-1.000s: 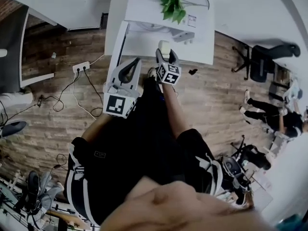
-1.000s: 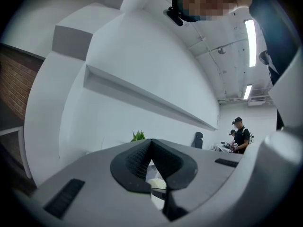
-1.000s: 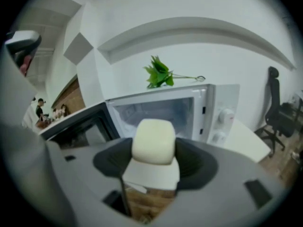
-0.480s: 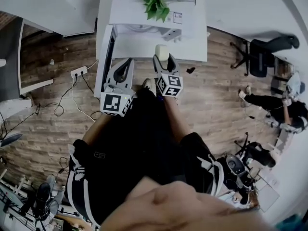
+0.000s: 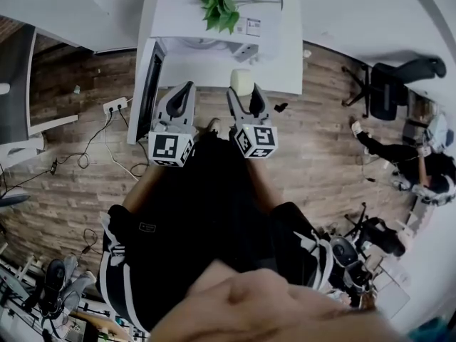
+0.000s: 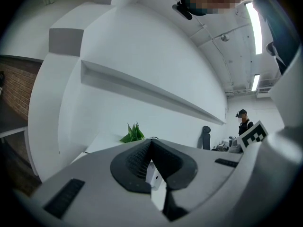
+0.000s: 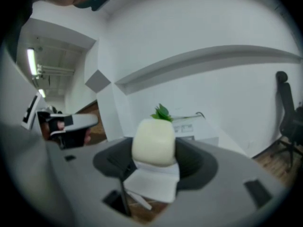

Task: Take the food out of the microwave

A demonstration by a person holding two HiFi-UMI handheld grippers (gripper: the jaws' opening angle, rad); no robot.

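Food (image 5: 241, 79) sitting outside microwave (image 5: 178, 13), on its near side, pinched between jaws of right gripper (image 5: 244, 95). Removal looking done. Probably remaining: setting food down and closing door (image 5: 146, 84), which is hanging open at left. Left gripper (image 5: 185, 90) hovering just right of door, jaws pressed together, gripping nothing. Right gripper pointing toward far wall, carrying food in front of microwave.

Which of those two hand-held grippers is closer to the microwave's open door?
Left. The left hand-held gripper hangs just right of the open microwave door, jaws shut and empty. The right hand-held gripper is farther right, clamped on a pale bun.
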